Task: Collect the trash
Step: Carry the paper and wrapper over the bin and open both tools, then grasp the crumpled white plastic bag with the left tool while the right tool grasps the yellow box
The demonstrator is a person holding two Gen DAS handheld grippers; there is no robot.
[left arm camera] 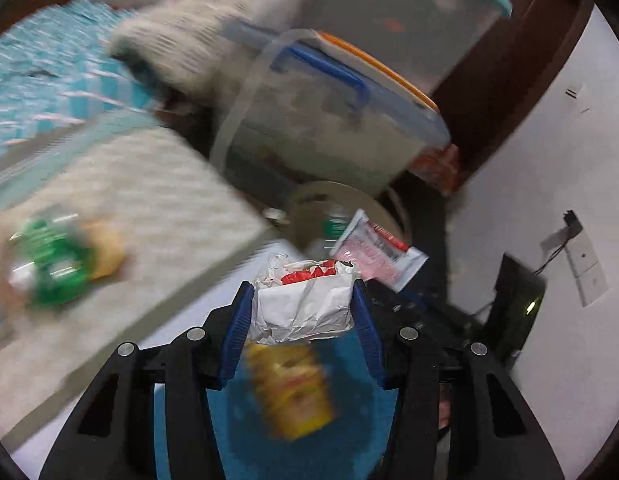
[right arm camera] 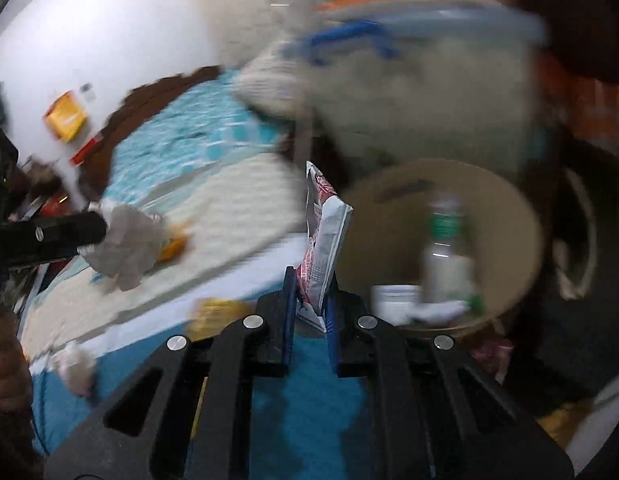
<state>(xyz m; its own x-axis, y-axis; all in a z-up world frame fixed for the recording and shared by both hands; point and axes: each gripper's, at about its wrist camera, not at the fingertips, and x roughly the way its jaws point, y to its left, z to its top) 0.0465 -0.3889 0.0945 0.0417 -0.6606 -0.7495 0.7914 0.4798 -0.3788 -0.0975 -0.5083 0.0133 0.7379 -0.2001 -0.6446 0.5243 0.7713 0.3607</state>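
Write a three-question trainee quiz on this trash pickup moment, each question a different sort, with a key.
1. True or false: the left gripper is shut on a crumpled white paper wrapper with red print.
2. Multiple choice: what does the right gripper hold? A) a green-labelled bottle B) a flat red-and-white printed packet C) nothing
3. Fill in: the clear plastic bottle with a green label lies inside the round tan ____.

Key
1. True: both blue pads press the wrapper's sides.
2. B: the packet stands upright between the closed fingers.
3. Bin: the bottle lies in it beside a small white tub.
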